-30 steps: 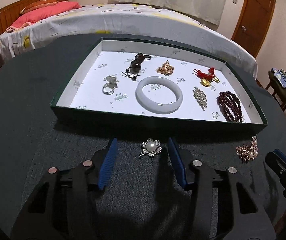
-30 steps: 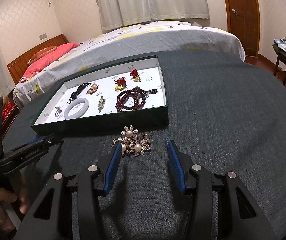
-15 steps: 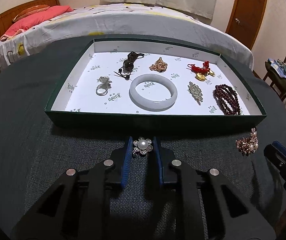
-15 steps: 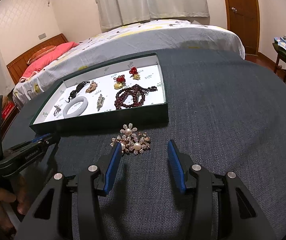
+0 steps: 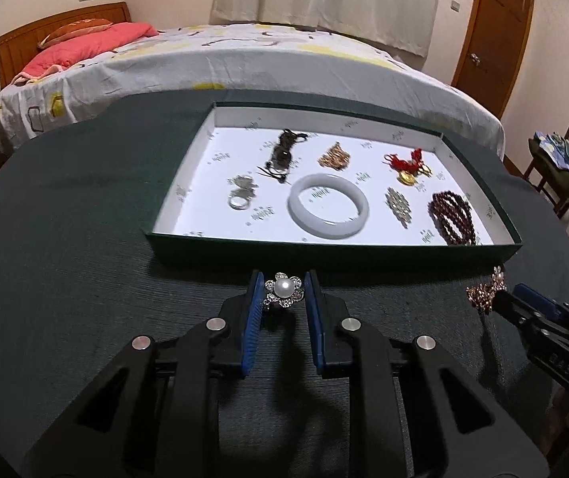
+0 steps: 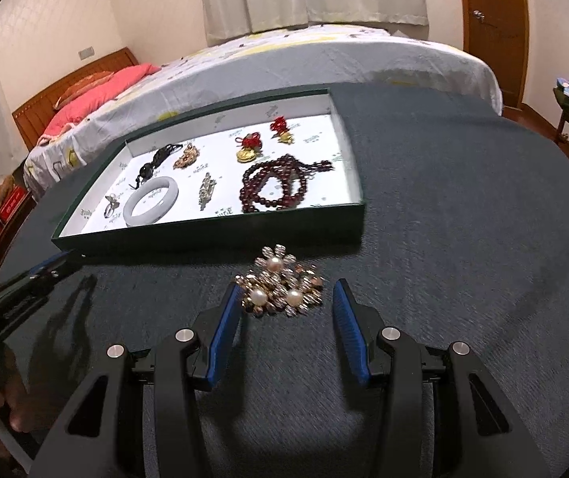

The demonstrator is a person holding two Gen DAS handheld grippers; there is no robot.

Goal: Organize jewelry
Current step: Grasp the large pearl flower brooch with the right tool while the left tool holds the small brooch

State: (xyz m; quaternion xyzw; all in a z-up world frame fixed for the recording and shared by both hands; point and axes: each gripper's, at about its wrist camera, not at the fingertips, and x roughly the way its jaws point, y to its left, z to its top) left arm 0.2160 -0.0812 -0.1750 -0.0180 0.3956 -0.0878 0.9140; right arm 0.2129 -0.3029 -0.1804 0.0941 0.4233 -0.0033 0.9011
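Note:
My left gripper [image 5: 283,290] is shut on a silver flower brooch with a pearl [image 5: 284,289], just in front of the green tray's near wall [image 5: 324,253]. The tray holds a white bangle [image 5: 328,204], dark red beads [image 5: 452,215], a red-and-gold charm [image 5: 406,165], silver rings [image 5: 240,193] and other pieces. My right gripper [image 6: 286,298] is open, its blue fingers either side of a gold pearl-cluster brooch [image 6: 280,285] lying on the dark tablecloth. That brooch also shows in the left wrist view [image 5: 483,290].
The tray [image 6: 212,239] sits on a round dark table [image 6: 464,219]. A bed [image 5: 224,63] stands behind the table. A chair with cloth on it [image 5: 563,159] is at the right, a wooden door [image 5: 487,28] beyond.
My left gripper closed on the pearl flower brooch and lifted it slightly. My right gripper moved forward, so the gold cluster brooch now lies between its open fingers.

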